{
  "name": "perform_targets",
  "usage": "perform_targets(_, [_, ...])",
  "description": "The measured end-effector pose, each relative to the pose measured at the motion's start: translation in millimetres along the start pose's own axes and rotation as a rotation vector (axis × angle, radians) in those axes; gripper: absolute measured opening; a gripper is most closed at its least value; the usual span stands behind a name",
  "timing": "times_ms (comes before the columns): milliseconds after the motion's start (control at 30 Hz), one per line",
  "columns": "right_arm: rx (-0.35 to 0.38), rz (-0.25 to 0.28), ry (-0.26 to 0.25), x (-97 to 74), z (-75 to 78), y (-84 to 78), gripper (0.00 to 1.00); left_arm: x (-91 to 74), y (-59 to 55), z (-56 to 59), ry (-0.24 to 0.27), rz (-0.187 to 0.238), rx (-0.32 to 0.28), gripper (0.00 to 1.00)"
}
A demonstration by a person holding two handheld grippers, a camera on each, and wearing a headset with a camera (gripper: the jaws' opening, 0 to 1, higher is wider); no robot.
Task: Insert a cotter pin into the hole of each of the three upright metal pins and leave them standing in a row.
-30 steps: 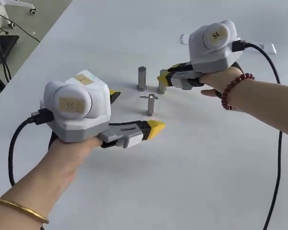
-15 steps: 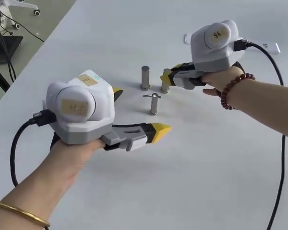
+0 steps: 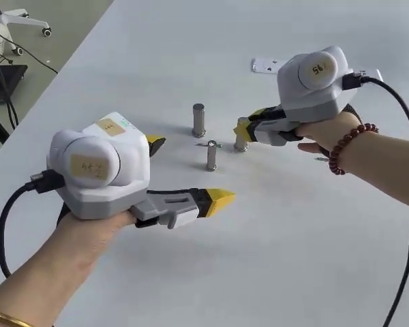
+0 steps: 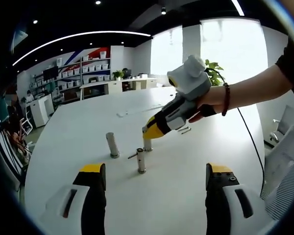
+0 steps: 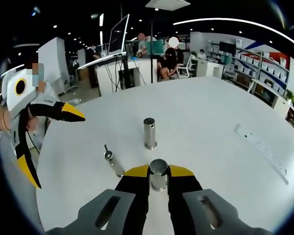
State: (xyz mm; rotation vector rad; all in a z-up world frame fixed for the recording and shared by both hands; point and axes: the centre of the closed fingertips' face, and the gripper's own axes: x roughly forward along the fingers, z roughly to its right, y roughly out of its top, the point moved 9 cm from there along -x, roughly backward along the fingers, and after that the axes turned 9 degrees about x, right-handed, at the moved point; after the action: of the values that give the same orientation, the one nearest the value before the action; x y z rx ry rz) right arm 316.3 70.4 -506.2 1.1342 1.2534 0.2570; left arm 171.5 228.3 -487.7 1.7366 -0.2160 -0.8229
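The right hand-held gripper (image 3: 243, 131) is closed on a metal pin (image 3: 240, 142). In the right gripper view its two black-and-yellow jaws press against opposite sides of the pin just below its flat top. The gripped pin stands upright with its long axis vertical, and its foot appears to rest on the white worktop (image 3: 293, 238). The hand-held gripper reaches it from the right, its jaws lying roughly level with the surface.

The left hand-held gripper (image 3: 187, 170) has its jaws spread wide apart and touches none of the pins. It is held above the worktop on the near side of the pins. In the left gripper view its jaws point towards them.

The middle pin (image 3: 211, 155) stands upright between the two hand-held grippers, apart from both. A cotter pin (image 3: 206, 144) passes crosswise through it near the top. The cotter pin lies level and sticks out on both sides, further on the left in the head view.

The far pin (image 3: 199, 120) also stands upright, its long axis vertical. It is set back and to the left of the other two, near the middle pin and well apart from either set of jaws. The three pins form a loose cluster rather than a straight line.
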Motion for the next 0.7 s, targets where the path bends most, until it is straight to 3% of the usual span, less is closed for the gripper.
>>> perform_targets(300, [-0.010, 0.000, 0.015, -18.9, -9.8, -8.0, 0.08, -6.3, 3.6, 6.8, 0.000, 0.003, 0.003, 0.87])
perform_targets(700, [-0.042, -0.002, 0.049, -36.1, -42.1, -22.0, 0.08, -13.5, 6.3, 15.0, 0.009, 0.012, 0.004, 0.92])
